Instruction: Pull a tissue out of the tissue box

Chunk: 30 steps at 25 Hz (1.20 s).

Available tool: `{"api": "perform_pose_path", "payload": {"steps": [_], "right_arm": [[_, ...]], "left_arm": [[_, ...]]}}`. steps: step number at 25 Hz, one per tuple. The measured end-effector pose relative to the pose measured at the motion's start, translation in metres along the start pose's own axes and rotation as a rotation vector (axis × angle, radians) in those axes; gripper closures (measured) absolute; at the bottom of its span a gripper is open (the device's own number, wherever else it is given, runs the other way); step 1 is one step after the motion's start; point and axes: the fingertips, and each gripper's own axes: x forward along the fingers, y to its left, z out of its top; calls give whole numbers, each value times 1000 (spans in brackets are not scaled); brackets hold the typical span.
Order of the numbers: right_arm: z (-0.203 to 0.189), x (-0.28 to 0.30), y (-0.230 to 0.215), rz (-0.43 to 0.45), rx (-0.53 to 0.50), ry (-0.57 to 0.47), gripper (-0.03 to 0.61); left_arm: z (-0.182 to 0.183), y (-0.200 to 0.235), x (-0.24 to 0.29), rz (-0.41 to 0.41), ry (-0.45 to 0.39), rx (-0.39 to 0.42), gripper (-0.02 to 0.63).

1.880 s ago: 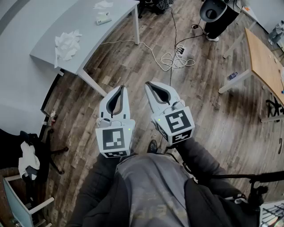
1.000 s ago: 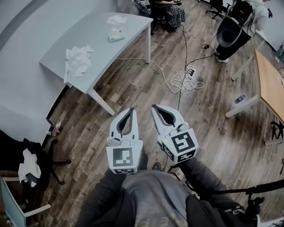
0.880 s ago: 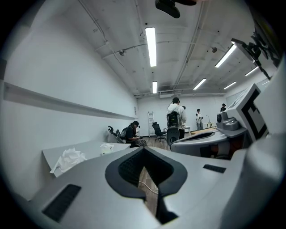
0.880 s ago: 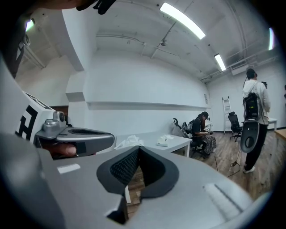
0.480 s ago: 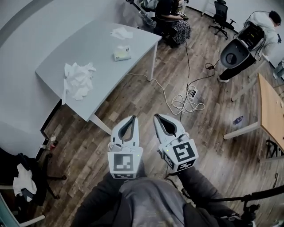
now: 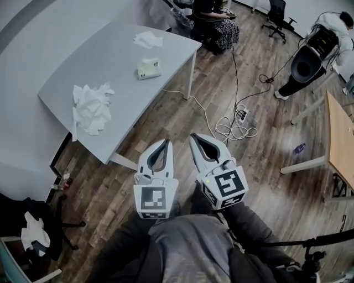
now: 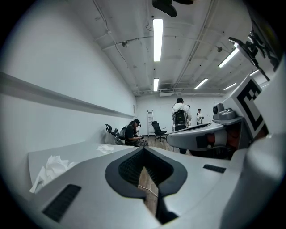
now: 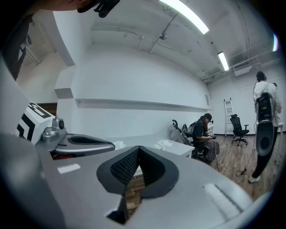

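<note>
The small tissue box (image 6: 148,68) stands on the grey table (image 6: 127,88) at the upper left of the head view, a white tissue sticking up from its top. Both grippers hang over the wooden floor in front of the person's body, well short of the table. The left gripper (image 6: 164,144) is shut with nothing in it, its jaws meeting at the tip (image 7: 143,150). Beside it the right gripper (image 6: 194,138) is shut and empty too (image 8: 137,149). The box does not show clearly in either gripper view.
A pile of crumpled tissues (image 6: 90,108) lies near the table's near edge, a loose tissue (image 6: 148,38) at its far end. A cable and power strip (image 6: 238,122) trail on the floor. A person sits beyond the table (image 6: 213,16); a wooden desk (image 6: 338,138) stands right.
The head view has swung so the table sits larger and closer. Both grippers stayed shut, side by side, and have edged toward the table's corner.
</note>
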Motion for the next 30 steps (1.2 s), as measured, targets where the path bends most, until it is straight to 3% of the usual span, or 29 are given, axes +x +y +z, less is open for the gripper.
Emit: {"api": "perform_pose_path", "payload": {"steps": [14, 22, 30], "right_arm": [[9, 122, -153, 153, 12, 7, 575], [11, 183, -182, 245, 8, 18, 575], [8, 266, -190, 307, 0, 34, 575]], "left_arm": [[18, 18, 191, 132, 33, 3, 614], [18, 51, 241, 225, 50, -9, 614], [3, 116, 289, 289, 61, -35, 614]]}}
